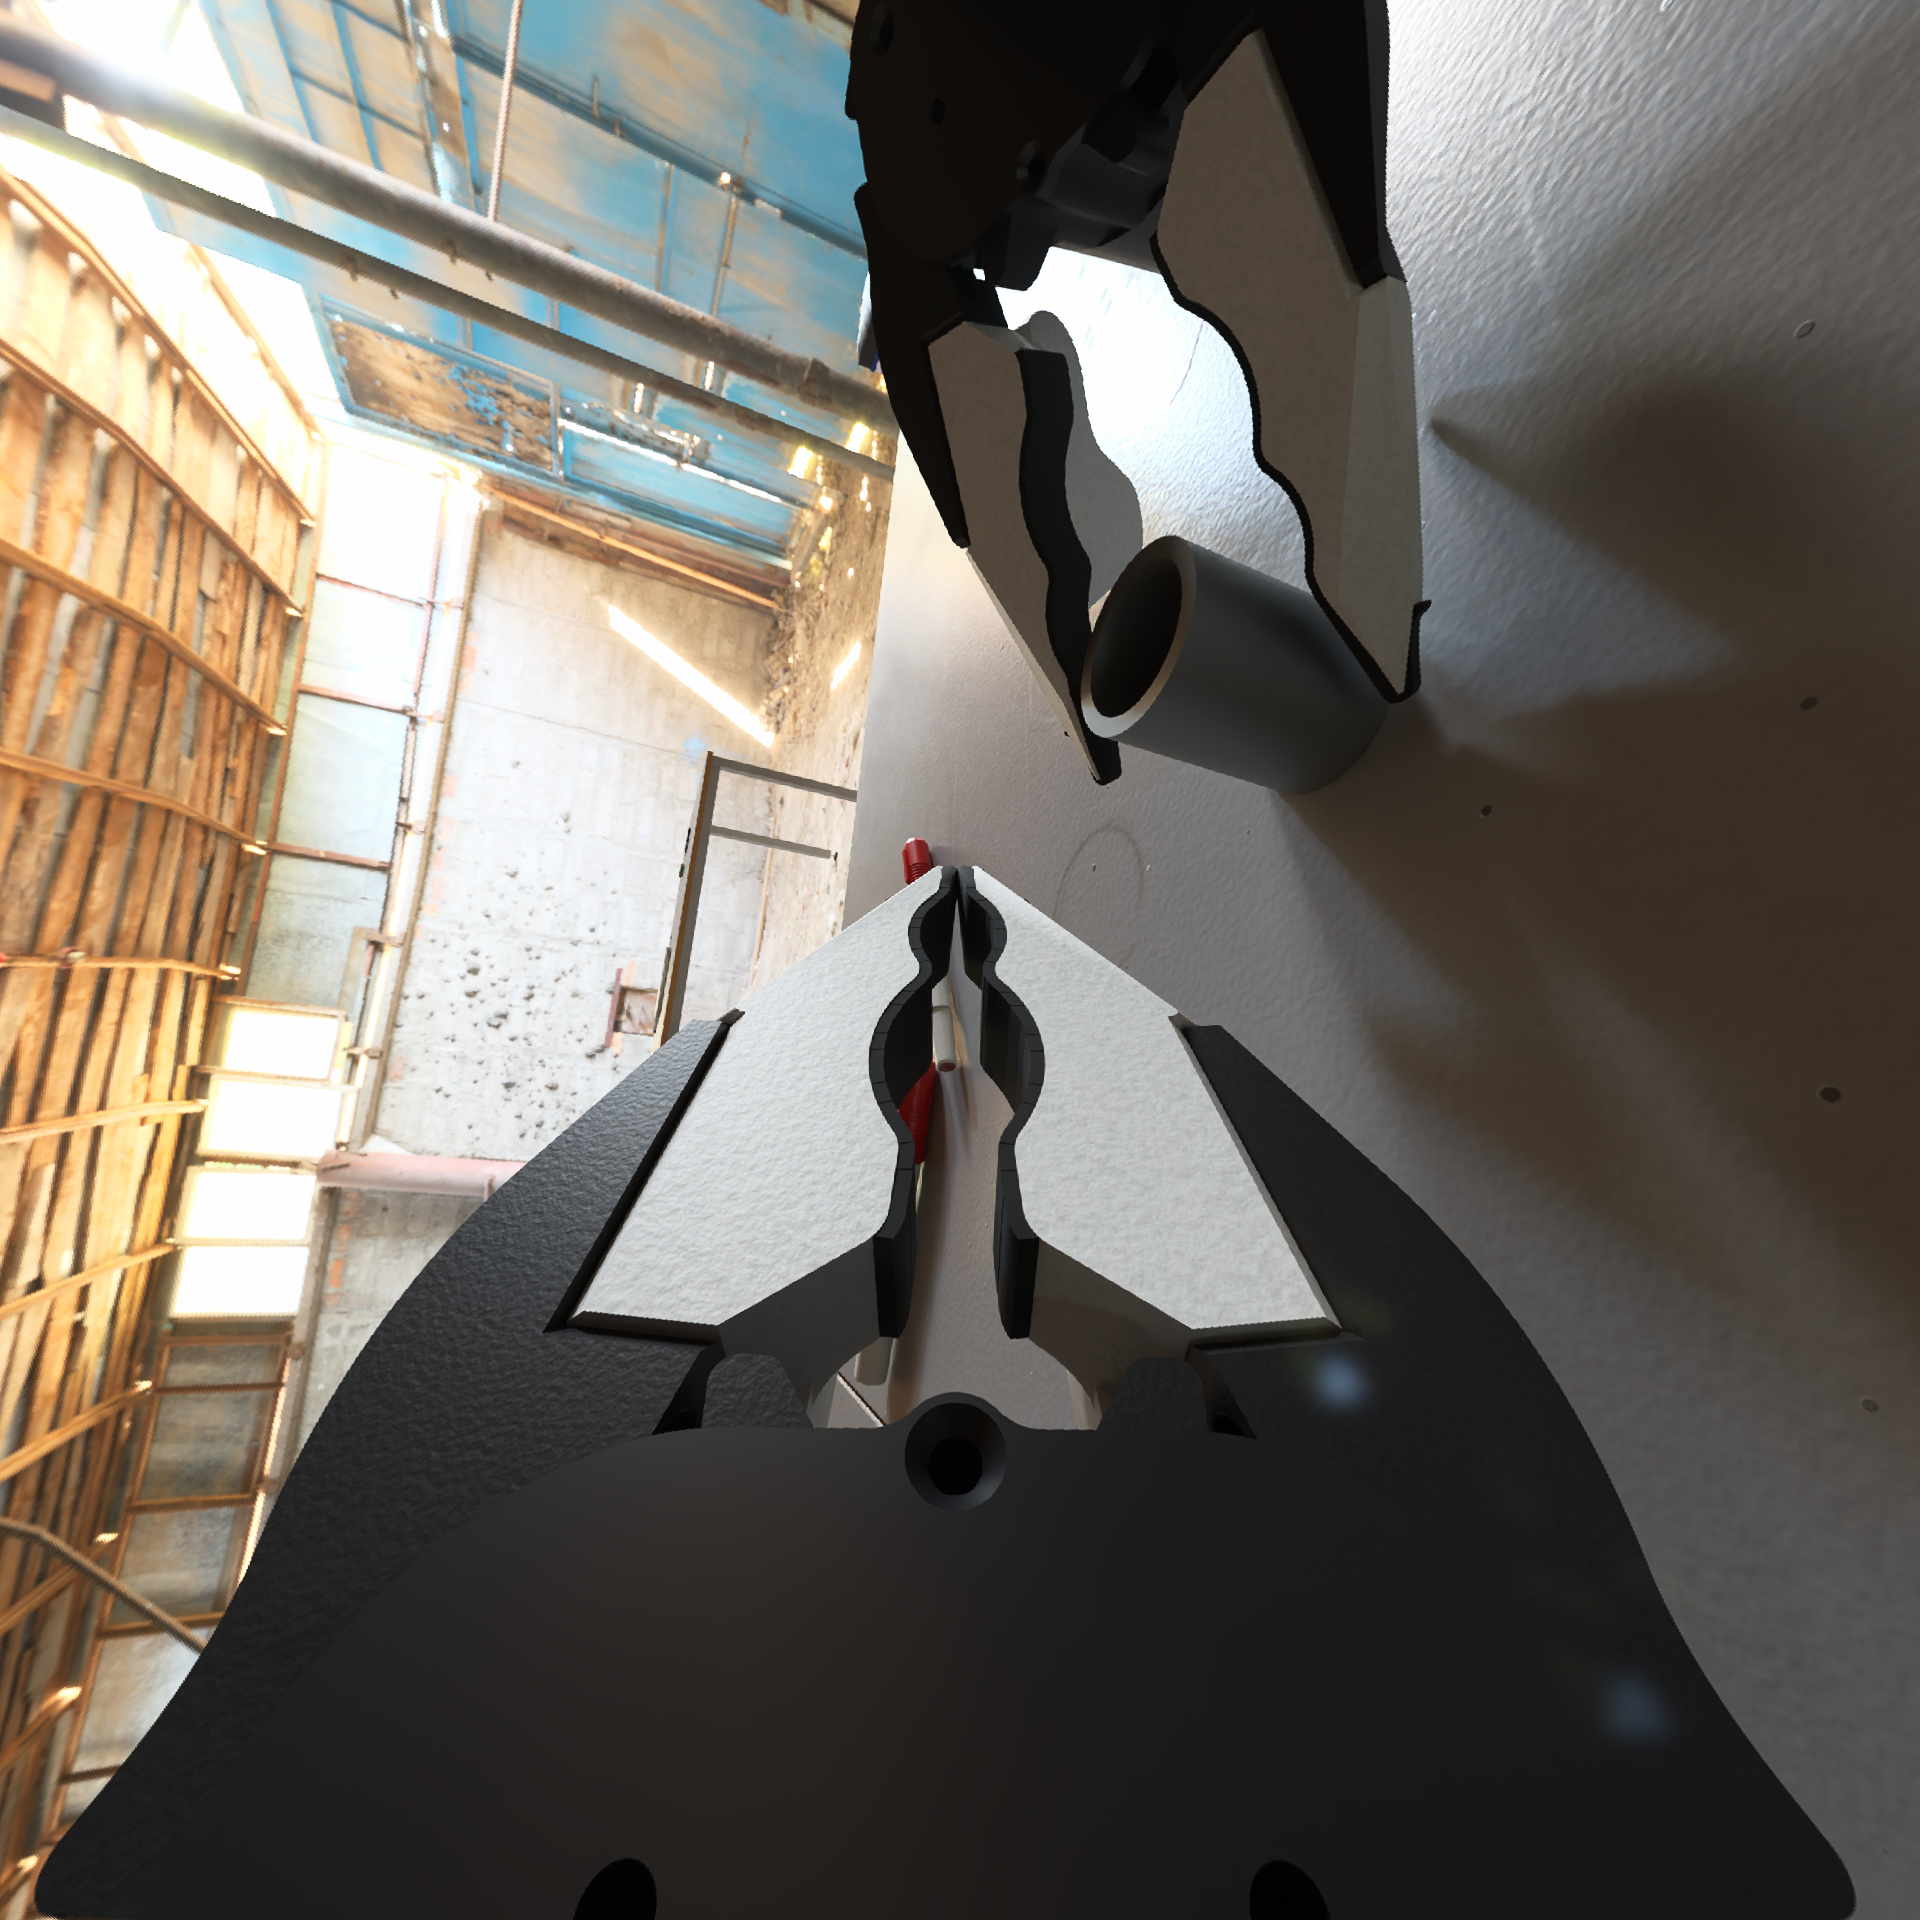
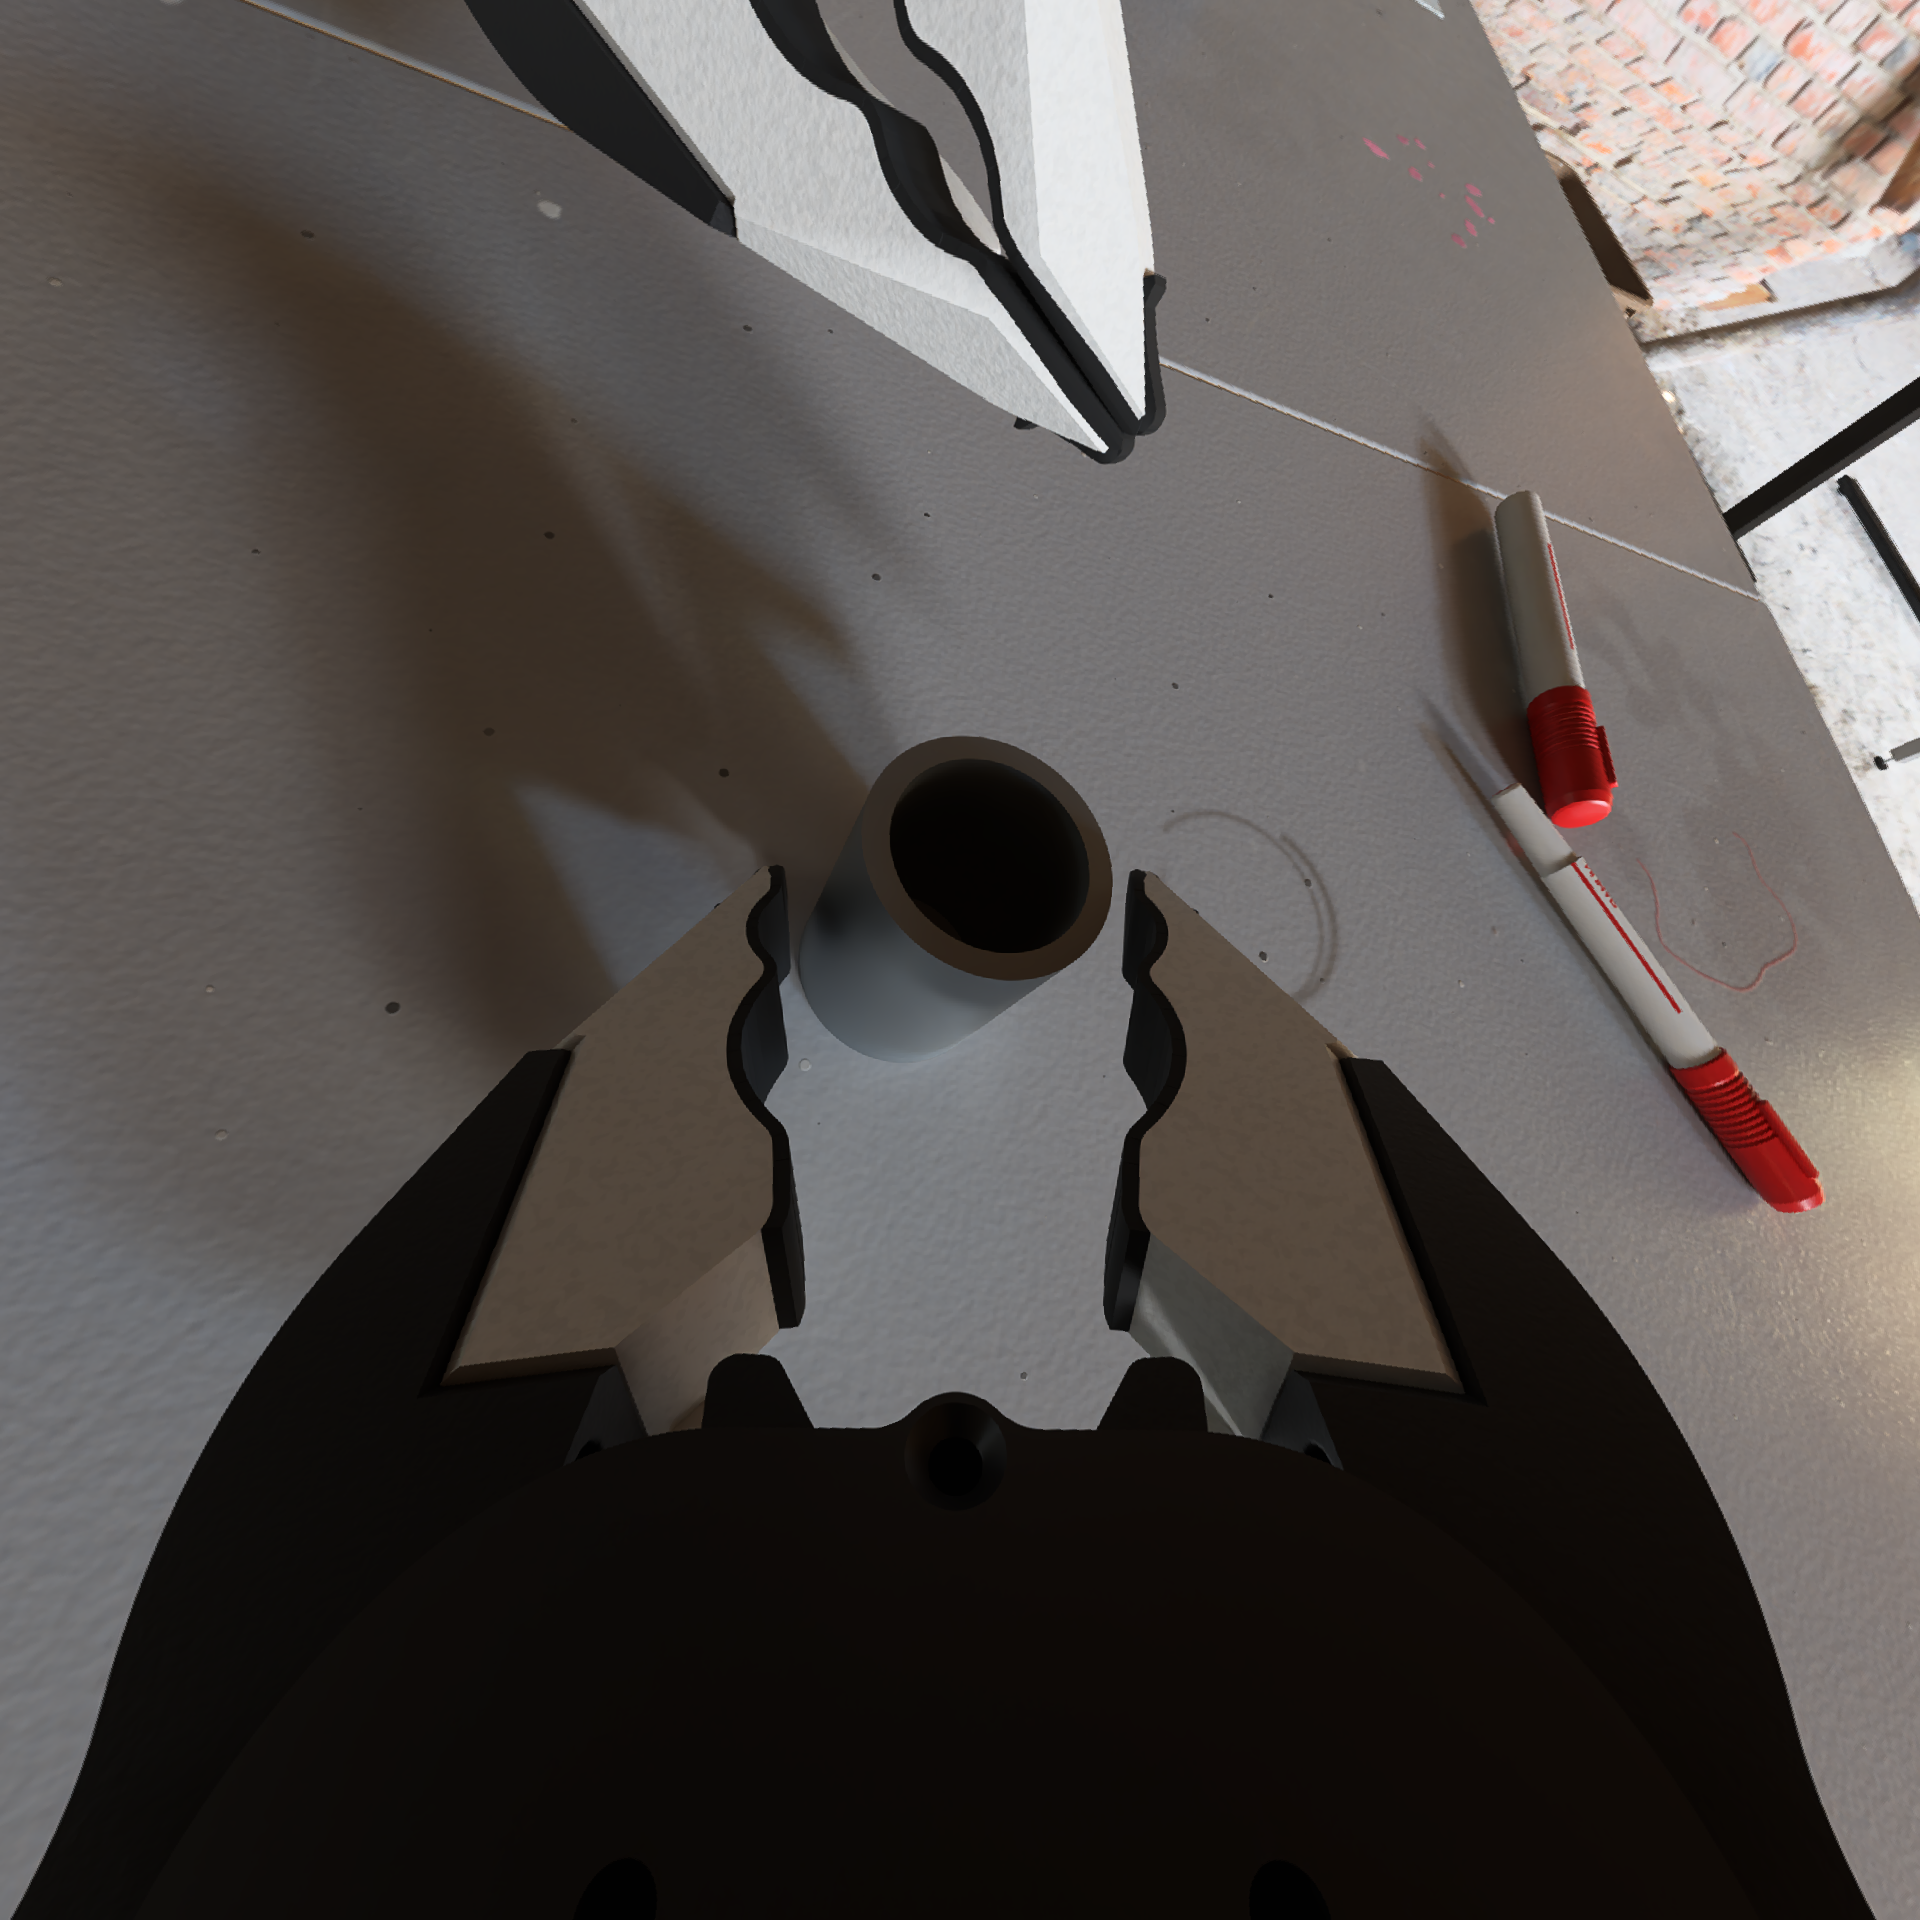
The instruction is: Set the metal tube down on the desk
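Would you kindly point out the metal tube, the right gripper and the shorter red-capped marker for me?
metal tube (image 2: 914, 997): right wrist view, on its grey outer wall.
right gripper (image 2: 951, 914): right wrist view, midway between its open fingertips.
shorter red-capped marker (image 2: 1543, 634): right wrist view, on its grey barrel.

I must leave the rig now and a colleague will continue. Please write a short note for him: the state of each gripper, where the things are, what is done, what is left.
Right gripper: open, its fingers on either side of the tube, not clamping it.
Left gripper: shut, holding nothing, close above the desk.
Metal tube: stands upright on the desk, open end up.
Two red-capped markers lie to the right of the tube, untouched.
Done: the tube appears to be set down and released.
Left: probably only to draw the right gripper back without tipping the tube.
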`<state>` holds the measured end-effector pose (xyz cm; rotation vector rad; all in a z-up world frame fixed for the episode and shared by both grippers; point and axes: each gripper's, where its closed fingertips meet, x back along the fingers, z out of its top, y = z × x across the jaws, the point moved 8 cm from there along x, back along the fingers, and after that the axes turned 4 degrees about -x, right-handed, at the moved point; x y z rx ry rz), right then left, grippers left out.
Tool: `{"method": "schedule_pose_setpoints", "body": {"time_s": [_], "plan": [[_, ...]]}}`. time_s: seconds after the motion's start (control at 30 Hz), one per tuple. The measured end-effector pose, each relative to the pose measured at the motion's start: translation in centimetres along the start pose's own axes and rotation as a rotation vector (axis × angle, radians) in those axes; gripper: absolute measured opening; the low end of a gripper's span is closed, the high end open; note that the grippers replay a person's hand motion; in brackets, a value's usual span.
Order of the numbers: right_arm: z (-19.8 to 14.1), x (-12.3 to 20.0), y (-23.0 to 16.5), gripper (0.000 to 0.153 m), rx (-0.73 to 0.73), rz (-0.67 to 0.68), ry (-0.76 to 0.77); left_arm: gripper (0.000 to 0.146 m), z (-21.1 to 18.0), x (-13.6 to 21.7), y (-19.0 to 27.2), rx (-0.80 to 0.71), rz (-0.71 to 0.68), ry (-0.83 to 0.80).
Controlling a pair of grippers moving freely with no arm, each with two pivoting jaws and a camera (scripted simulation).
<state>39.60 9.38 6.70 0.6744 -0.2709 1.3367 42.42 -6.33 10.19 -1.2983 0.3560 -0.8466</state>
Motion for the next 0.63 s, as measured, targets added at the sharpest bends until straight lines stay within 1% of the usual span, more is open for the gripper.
{"method": "schedule_pose_setpoints", "body": {"time_s": [0.3, 0.63], "plan": [[0.02, -0.03, 0.03, 0.065, 0.001, 0.001, 0.001, 0.000, 0.01, -0.06, 0.04, -0.008, 0.000, -0.002], [0.05, 0.00, 0.13, 0.065, 0.016, -0.036, 0.008, 0.000, 0.05, -0.08, 0.04, -0.012, 0.000, -0.003]]}}
